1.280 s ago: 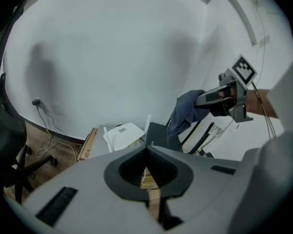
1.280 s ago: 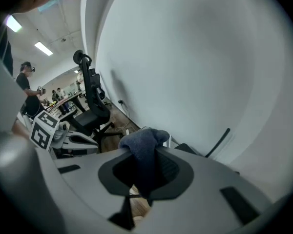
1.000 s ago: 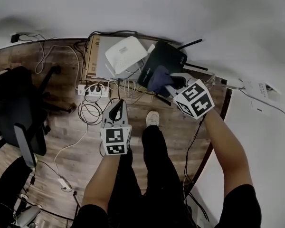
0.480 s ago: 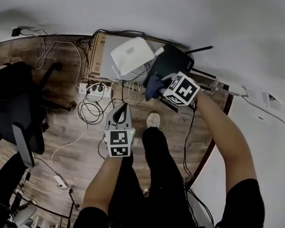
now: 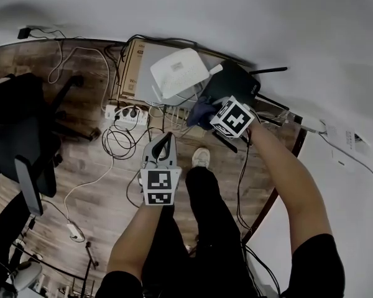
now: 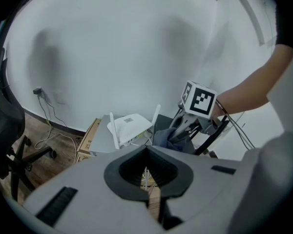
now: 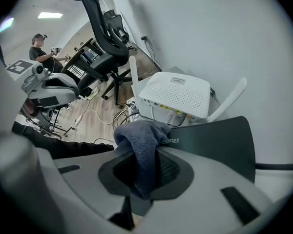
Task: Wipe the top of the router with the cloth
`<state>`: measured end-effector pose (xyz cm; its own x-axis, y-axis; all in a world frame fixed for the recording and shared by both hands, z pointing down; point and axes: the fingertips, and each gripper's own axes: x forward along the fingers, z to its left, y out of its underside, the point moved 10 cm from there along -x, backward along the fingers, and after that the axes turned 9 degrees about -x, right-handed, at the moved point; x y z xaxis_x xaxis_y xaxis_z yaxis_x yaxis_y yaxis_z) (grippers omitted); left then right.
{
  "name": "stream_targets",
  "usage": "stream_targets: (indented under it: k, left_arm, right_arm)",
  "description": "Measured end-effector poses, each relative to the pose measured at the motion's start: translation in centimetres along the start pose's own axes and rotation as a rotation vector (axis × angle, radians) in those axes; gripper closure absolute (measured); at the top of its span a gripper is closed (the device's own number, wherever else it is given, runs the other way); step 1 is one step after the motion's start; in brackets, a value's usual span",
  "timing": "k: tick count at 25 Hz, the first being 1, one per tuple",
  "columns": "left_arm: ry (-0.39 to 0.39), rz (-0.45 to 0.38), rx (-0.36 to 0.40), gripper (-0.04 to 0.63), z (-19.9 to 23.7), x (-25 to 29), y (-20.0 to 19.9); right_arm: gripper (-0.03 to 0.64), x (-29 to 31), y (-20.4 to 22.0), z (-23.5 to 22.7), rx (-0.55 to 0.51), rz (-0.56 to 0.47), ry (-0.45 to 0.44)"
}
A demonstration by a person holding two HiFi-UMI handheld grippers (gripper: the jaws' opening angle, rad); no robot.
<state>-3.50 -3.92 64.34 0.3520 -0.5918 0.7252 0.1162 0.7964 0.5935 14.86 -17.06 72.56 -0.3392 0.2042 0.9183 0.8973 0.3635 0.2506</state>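
Note:
A black router (image 5: 235, 81) with antennas stands by the wall, with a white router (image 5: 179, 72) to its left. My right gripper (image 5: 214, 112) is shut on a dark blue cloth (image 5: 199, 112), which hangs at the black router's near left edge. In the right gripper view the cloth (image 7: 141, 140) bulges out of the jaws of my right gripper (image 7: 144, 167) over the black router (image 7: 215, 140), with the white router (image 7: 178, 94) just behind. My left gripper (image 5: 163, 143) hovers shut and empty above the floor; its own view shows both routers (image 6: 131, 126) ahead.
The white router sits on a cardboard box (image 5: 130, 73). A power strip (image 5: 127, 113) and loose cables (image 5: 118, 144) lie on the wooden floor. An office chair (image 5: 25, 135) stands at left, a white tabletop (image 5: 342, 166) at right. A person's leg and shoe (image 5: 200, 157) are below.
My right gripper has dragged the cloth leftward across the black router to its near left edge. The left gripper has stayed roughly in place.

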Motion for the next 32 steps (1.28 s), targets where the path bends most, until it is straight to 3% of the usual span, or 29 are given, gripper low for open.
stream_targets:
  k: [6, 13, 20, 27, 32]
  left_arm:
    - [-0.005, 0.025, -0.001, 0.603, 0.2, 0.5, 0.6]
    - [0.011, 0.034, 0.011, 0.603, -0.2, 1.2, 0.4]
    - [0.01, 0.041, 0.019, 0.603, -0.2, 1.8, 0.2]
    - [0.013, 0.035, -0.049, 0.603, 0.3, 1.9, -0.2]
    - [0.01, 0.032, -0.044, 0.603, 0.4, 2.4, -0.7]
  right_arm:
    - [0.581, 0.2, 0.1, -1.2, -0.004, -0.01, 0.105]
    - [0.581, -1.4, 0.7, -5.7, 0.02, 0.007, 0.349]
    - [0.581, -2.0, 1.0, -9.3, -0.112, 0.06, 0.568]
    - [0.581, -2.2, 0.9, -12.0, -0.203, 0.141, 0.631]
    - [0.583, -2.1, 0.5, -12.5, -0.307, 0.232, 0.624]
